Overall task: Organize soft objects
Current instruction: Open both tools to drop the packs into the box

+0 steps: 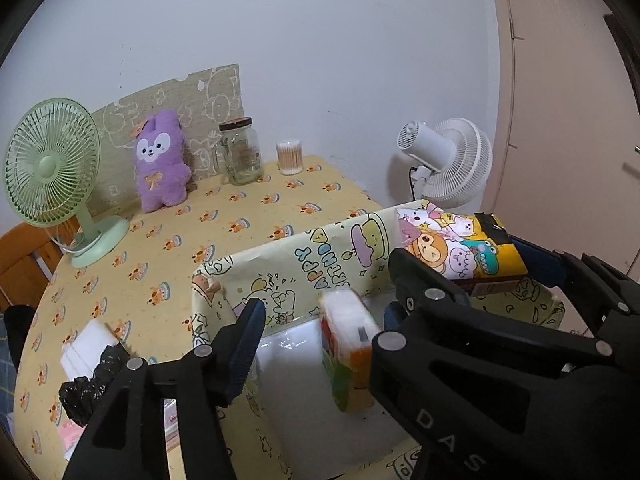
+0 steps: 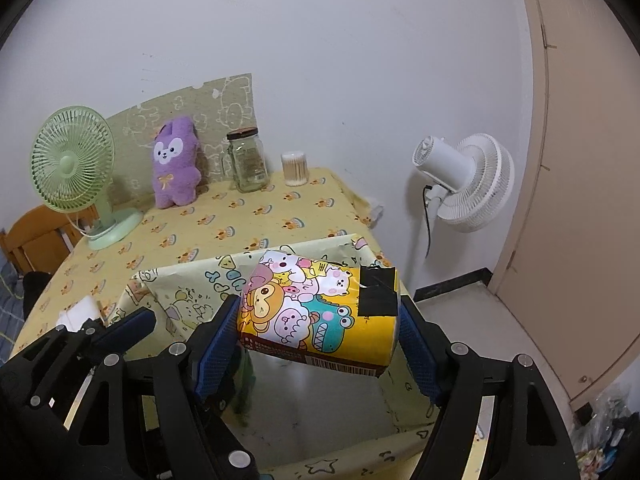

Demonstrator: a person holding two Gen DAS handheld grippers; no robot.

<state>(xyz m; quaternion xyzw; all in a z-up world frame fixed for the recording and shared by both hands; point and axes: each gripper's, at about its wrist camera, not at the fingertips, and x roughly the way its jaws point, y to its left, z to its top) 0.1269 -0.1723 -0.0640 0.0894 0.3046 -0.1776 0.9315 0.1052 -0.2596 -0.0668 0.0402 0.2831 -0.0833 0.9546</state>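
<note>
Purple plush (image 1: 160, 162) stands untouched at the table's back left. White packs (image 1: 86, 350) lie outside the box (image 1: 280, 254). Our left gripper (image 1: 320, 334), fingers spread, hangs over an orange-green pack (image 1: 346, 354) in the box. Our right gripper (image 2: 320, 334) pinches the cartoon tissue pack (image 2: 320, 312) above it.

right gripper (image 2: 318, 330) clamping tissue pack (image 2: 320, 312), above box (image 2: 172, 292)

light: soft, even indoor | glare: box floor | blur: slight | edges: fisheye-bent, vignetted
</note>
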